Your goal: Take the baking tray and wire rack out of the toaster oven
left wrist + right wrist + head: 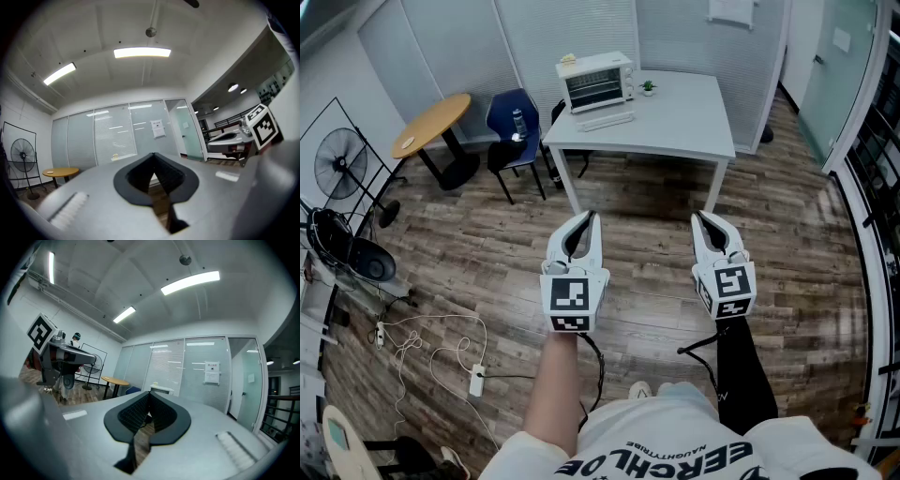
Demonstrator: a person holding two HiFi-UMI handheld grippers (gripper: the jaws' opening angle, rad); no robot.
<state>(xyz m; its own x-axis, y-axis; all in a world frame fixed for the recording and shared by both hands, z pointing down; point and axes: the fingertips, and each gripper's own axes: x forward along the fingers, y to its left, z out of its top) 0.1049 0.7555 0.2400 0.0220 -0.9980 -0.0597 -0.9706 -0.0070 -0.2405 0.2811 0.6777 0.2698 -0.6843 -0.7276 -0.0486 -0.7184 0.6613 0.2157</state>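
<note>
Head view, foreground: the person's shirt (675,450) and bare left forearm (553,394). Above them, from left to right, the left gripper (589,217) and the right gripper (699,218) are held level over the wooden floor (487,262), side by side but apart. Each gripper's own view shows its jaws clenched tip to tip with nothing between them. Background: the toaster oven (596,82) stands at the far left corner of the white table (684,127), well apart from both grippers. The baking tray and wire rack cannot be made out at this range and are presumably inside. A flat pale object (607,120) just before the oven is too small to identify. Step in hand: the approach, with nothing yet removed. The next move calls for closing on the table, releasing a jaw pair and opening the oven door.
</note>
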